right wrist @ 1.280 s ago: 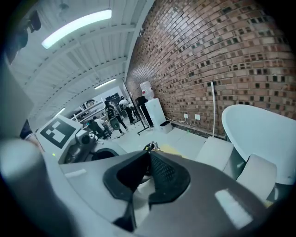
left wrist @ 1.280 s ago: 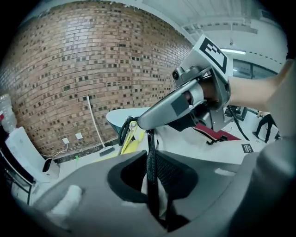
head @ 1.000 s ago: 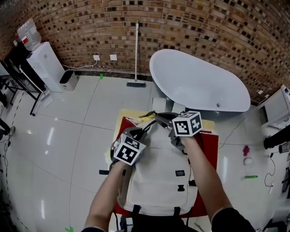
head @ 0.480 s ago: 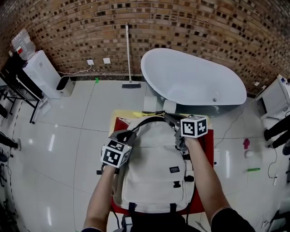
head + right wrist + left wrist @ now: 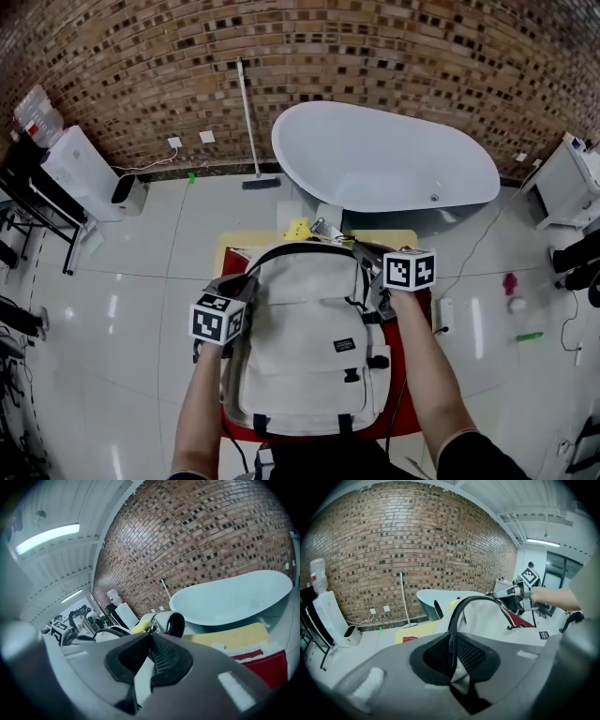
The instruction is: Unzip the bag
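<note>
While under bag (image 5: 309,347), red mat (image 5: 265,665); brickwork (image 5: 375,56).

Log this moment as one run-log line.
step: unzip | left gripper: shut on backpack top-left edge | right gripper: shut on zip pull, backpack right side | backpack: flat on red mat

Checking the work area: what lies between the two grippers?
The top of the cream backpack, its black edge arching from the left gripper to the right gripper, both clamped on it; clearest in the head view.
</note>
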A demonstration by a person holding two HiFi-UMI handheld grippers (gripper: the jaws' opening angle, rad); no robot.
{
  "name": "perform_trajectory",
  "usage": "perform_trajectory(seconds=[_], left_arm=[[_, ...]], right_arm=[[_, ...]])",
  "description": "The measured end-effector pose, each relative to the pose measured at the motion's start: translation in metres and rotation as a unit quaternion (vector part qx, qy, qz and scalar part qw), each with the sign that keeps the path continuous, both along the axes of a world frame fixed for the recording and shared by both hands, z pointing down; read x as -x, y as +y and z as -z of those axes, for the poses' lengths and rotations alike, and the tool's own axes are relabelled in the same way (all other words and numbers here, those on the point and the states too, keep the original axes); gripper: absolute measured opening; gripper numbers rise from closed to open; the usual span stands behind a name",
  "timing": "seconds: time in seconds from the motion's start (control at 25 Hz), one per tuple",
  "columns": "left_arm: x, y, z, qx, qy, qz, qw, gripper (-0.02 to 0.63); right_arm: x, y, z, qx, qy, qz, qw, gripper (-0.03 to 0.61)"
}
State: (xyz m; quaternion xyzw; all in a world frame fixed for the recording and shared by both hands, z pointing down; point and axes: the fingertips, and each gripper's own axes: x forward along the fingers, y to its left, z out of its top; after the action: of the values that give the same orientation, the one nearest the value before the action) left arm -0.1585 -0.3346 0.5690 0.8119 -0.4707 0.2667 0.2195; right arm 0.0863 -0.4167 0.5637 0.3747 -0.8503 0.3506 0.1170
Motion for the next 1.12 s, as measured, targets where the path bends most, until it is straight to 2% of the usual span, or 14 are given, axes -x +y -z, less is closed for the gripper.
perform_trajectory(seconds=[0.36, 0.48, 0.56, 0.64, 0.72, 0.8, 0.84, 0.92, 1.0, 1.12], left_arm=[[0.0, -0.003, -0.004, 0.001, -0.018, 0.026, 0.9995, 0.045], [-0.001, -0.008, 0.017, -0.023, -0.038, 0.025, 0.9987, 0.114], [-0.013, -0.014, 0.035, -0.051, -0.061, 0.01, 0.9968, 0.117], [-0.04, -0.024, 0.048, -0.077, -0.097, -0.027, 0.9919, 0.117], [-0.079, -0.036, 0.051, -0.097, -0.122, -0.083, 0.9843, 0.117], [-0.123, -0.047, 0.045, -0.109, -0.135, -0.149, 0.9734, 0.118], [-0.143, -0.05, 0.04, -0.112, -0.143, -0.182, 0.9664, 0.148], [-0.172, -0.055, 0.031, -0.116, -0.156, -0.232, 0.9531, 0.163], [-0.187, -0.06, 0.022, -0.11, -0.162, -0.262, 0.9451, 0.177], [-0.194, -0.066, 0.014, -0.093, -0.157, -0.284, 0.9415, 0.17]], right_arm=[[-0.027, 0.02, -0.009, 0.008, -0.018, -0.015, 1.0, 0.018], [-0.023, 0.021, 0.001, -0.002, -0.019, -0.009, 1.0, 0.018], [-0.02, 0.019, 0.007, -0.01, -0.022, -0.001, 1.0, 0.018], [-0.019, 0.018, 0.009, -0.013, -0.026, 0.003, 1.0, 0.018], [-0.019, 0.019, 0.01, -0.013, -0.027, 0.006, 1.0, 0.018], [-0.017, 0.02, 0.013, -0.012, -0.028, 0.01, 0.999, 0.018], [-0.015, 0.021, 0.014, -0.012, -0.029, 0.014, 0.999, 0.018], [-0.012, 0.025, 0.015, -0.012, -0.03, 0.022, 0.999, 0.018], [-0.011, 0.028, 0.018, -0.013, -0.028, 0.029, 0.999, 0.018], [-0.012, 0.026, 0.022, -0.016, -0.025, 0.035, 0.999, 0.018]])
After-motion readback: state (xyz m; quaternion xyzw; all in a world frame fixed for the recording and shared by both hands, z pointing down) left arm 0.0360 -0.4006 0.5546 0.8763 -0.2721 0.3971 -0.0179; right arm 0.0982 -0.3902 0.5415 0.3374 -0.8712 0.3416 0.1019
